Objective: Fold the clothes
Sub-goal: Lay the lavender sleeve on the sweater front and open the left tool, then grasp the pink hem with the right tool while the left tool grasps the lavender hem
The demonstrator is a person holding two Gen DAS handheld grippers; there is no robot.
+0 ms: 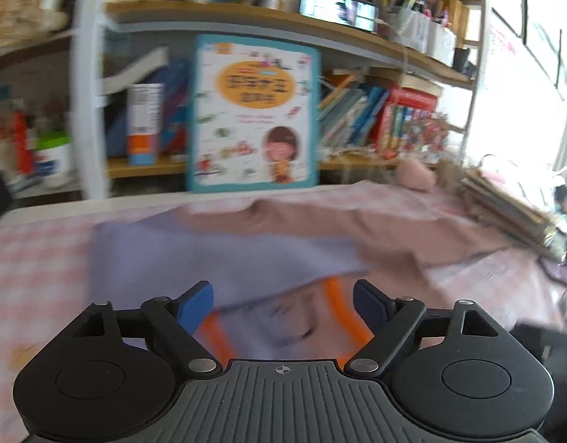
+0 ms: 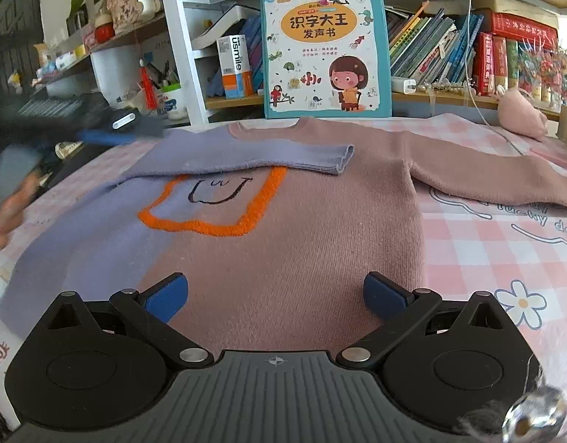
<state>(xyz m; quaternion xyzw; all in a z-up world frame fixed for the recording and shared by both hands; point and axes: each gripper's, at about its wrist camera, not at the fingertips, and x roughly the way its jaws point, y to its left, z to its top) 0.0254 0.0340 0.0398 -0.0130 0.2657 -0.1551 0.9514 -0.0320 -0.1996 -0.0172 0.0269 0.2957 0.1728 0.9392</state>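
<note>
Bookshelves back our pink-checked worktop (image 2: 486,243), where the pink-and-lilac knit sweater (image 2: 301,229) lies flat, lilac sleeve (image 2: 268,157) folded across, pink sleeve (image 2: 486,173) stretched toward three o'clock. Both tongs, left (image 1: 282,308) and right (image 2: 276,297), gape wide, empty. Dragging could undo that fold.

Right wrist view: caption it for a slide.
Open right gripper above a pink-and-lilac sweater, lilac sleeve folded across.

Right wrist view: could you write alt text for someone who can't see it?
A pink and lilac sweater lies flat on a checked tablecloth, lilac sleeve folded across its chest. The open right gripper hovers above its hem; a picture book stands behind.
</note>
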